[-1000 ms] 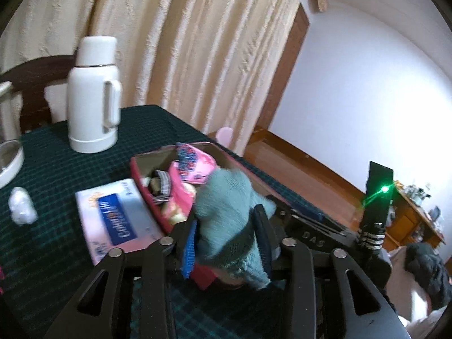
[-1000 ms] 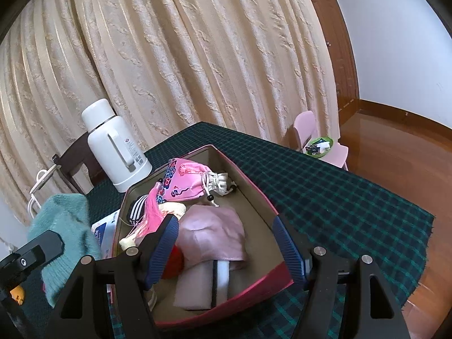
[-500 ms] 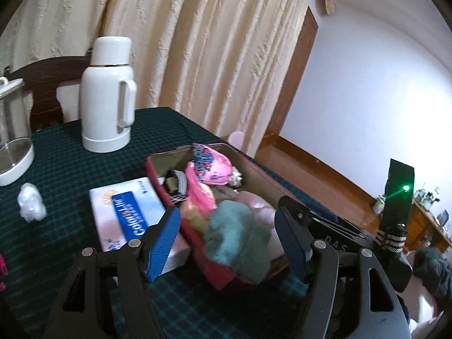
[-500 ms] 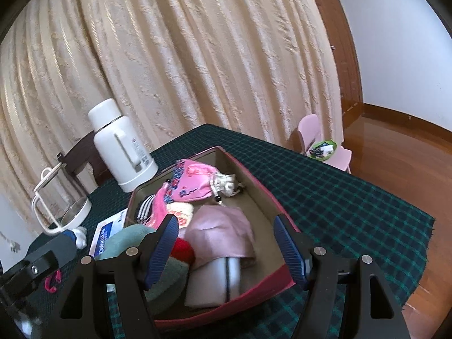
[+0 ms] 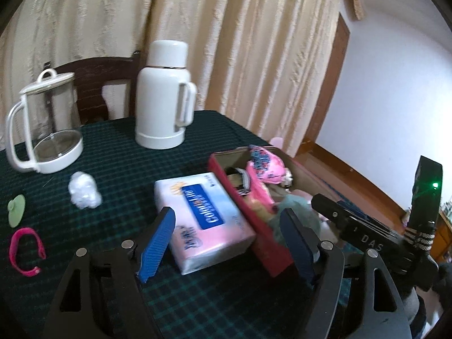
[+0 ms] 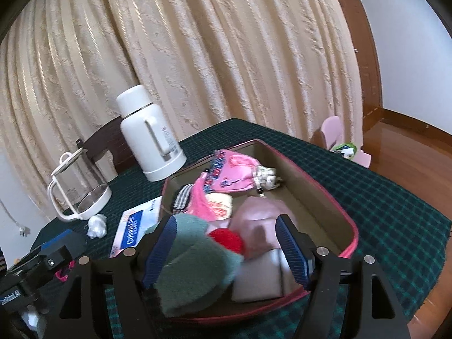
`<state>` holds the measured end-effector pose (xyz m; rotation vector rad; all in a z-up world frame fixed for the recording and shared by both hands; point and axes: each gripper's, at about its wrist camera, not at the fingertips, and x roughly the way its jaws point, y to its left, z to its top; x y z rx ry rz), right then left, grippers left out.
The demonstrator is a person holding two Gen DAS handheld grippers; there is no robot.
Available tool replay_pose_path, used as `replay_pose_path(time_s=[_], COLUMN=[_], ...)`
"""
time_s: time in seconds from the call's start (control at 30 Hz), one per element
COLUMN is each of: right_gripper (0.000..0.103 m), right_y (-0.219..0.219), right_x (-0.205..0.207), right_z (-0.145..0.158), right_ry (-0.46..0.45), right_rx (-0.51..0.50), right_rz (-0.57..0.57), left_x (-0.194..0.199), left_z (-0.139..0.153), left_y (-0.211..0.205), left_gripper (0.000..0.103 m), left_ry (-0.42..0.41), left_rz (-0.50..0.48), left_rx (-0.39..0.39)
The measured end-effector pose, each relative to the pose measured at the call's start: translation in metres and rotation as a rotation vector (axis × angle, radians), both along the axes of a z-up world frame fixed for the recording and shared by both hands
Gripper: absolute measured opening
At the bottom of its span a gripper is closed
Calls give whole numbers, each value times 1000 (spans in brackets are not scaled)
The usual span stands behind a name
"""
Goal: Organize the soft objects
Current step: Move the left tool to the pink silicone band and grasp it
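**Q:** Jaws first: how do they stand on each side?

**A:** Both pairs are spread wide with nothing gripped. The left gripper (image 5: 227, 240) hovers over the tissue pack (image 5: 204, 214), which lies flat on the surface (image 5: 118, 158). The right gripper (image 6: 226, 247) hangs above the near end of the red box (image 6: 349, 226).

**Q:** Where is the green knitted piece?

**A:** The green knit item (image 6: 195, 265) sits inside the box at its near corner, partly heaped over the rim, touching a red woolly item (image 6: 227, 238) and beside a pale pink folded cloth (image 6: 261, 220). From the left wrist view only a slice of it (image 5: 296, 212) shows past the right-hand finger.

**Q:** What else is in the box?

**A:** A pink patterned drawstring pouch (image 6: 234, 176) at the far end, a black-and-white striped piece (image 6: 182, 199) against the left wall, and a cream item with orange print (image 6: 219, 204) in the middle.

**Q:** And outside the box?

**A:** A white thermos (image 5: 162, 96) and a glass kettle (image 5: 46, 121) stand upright at the back. Nearer lie a crumpled white wad (image 5: 83, 190), a pink band (image 5: 24, 250) and a small green piece (image 5: 15, 210), all apart from one another.
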<state>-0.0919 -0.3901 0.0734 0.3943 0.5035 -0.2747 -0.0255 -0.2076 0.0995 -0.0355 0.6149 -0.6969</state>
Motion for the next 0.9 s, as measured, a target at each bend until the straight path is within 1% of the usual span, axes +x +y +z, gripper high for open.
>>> replay_pose_path(time_s=[0.23,0.4,0.47,0.63,0.8,0.9], right_gripper=[76,78,79,81,81,81], right_y=[26,46,54,74,99,116], right_x=[16,25,28,39,50,56], right_z=[-1,4,7,9,9,7], right_ry=[9,1,-3,0,12,27], right_rx=[-5,-17,-24,-38,-47,-60], right_rz=[73,118,138,175,236,284], left_x=[8,16,21,36,46,50], left_z=[-1,-2,-2,-5,-8,-13], left_y=[30,60,74,112,147,166], left_gripper=[77,77,77,77,77,77], left_ry=[2,-4,-6,5,10,16], left_rz=[78,147,183,284,371,416], left_rx=[20,33,45,48,53,74])
